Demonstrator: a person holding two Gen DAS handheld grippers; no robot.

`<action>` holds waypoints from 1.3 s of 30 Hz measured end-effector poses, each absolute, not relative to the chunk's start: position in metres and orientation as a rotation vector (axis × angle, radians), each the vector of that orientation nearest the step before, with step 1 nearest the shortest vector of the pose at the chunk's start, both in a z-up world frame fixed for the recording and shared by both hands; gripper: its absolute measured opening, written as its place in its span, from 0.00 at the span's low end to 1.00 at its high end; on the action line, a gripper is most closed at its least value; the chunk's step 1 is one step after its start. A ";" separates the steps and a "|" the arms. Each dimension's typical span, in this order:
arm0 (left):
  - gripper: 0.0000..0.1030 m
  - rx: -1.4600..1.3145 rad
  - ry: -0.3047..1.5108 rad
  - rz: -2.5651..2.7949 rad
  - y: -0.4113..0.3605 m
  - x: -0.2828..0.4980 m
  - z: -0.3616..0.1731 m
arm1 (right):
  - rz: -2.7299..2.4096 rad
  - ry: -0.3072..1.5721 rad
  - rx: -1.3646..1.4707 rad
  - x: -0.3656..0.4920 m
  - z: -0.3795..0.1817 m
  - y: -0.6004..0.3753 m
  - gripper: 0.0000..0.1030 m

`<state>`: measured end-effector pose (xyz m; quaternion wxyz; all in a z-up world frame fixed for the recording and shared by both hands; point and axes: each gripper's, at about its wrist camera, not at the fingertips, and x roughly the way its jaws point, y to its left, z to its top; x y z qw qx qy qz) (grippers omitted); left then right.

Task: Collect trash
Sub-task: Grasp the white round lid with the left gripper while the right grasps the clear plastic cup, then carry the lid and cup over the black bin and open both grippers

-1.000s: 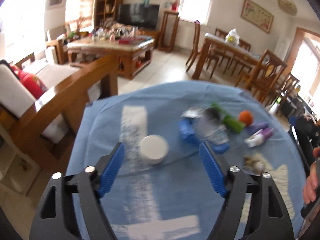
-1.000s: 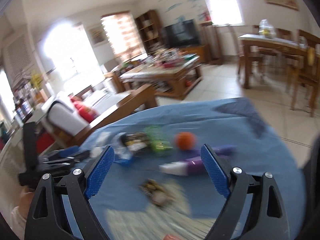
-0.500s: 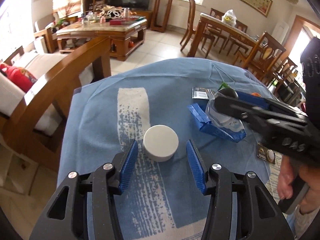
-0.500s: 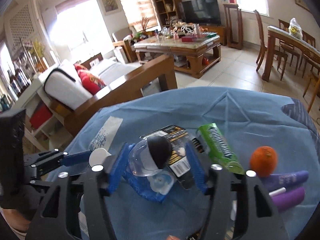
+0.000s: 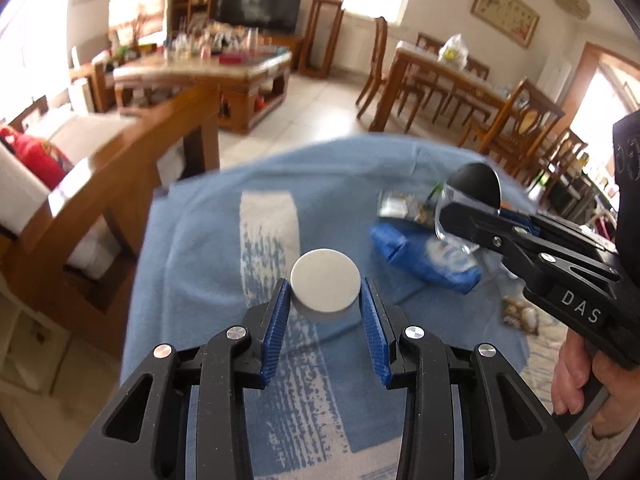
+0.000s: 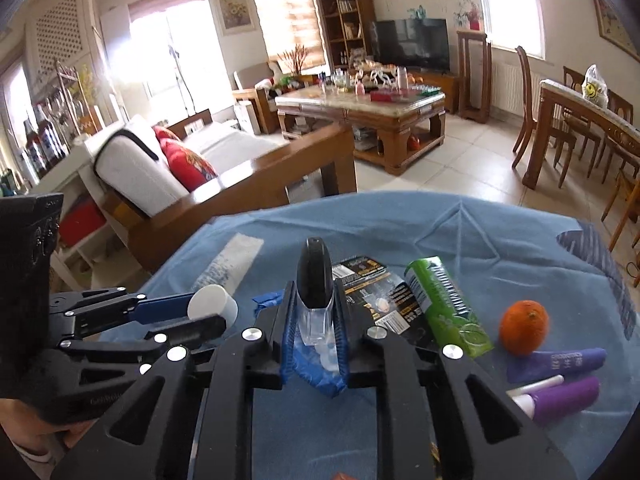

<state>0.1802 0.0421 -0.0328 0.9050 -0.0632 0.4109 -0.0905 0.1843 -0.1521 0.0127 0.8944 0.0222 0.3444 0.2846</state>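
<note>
My left gripper is shut on a white round cap and holds it just above the blue tablecloth; it also shows in the right wrist view. My right gripper is shut on a clear plastic blister with a black dome, lifted over a blue wrapper. The blister and right gripper show at the right of the left wrist view, above the blue wrapper.
On the cloth lie a black card package, a green wrapper, an orange, purple tubes and a small snack wrapper. A wooden sofa arm stands left of the table.
Both grippers have closed: the left on the white cap, the right on the clear blister. Both items are now raised off the cloth.
</note>
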 end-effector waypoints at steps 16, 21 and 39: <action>0.35 -0.111 0.609 -0.444 -0.061 0.110 0.031 | 0.474 0.453 0.153 0.098 0.065 -0.274 0.17; 0.35 -0.053 0.587 -0.520 -0.121 0.099 0.046 | 0.386 0.406 0.178 0.079 0.068 -0.328 0.17; 0.35 0.034 0.626 -0.773 -0.315 0.108 0.042 | 0.075 0.366 0.333 0.044 0.038 -0.501 0.17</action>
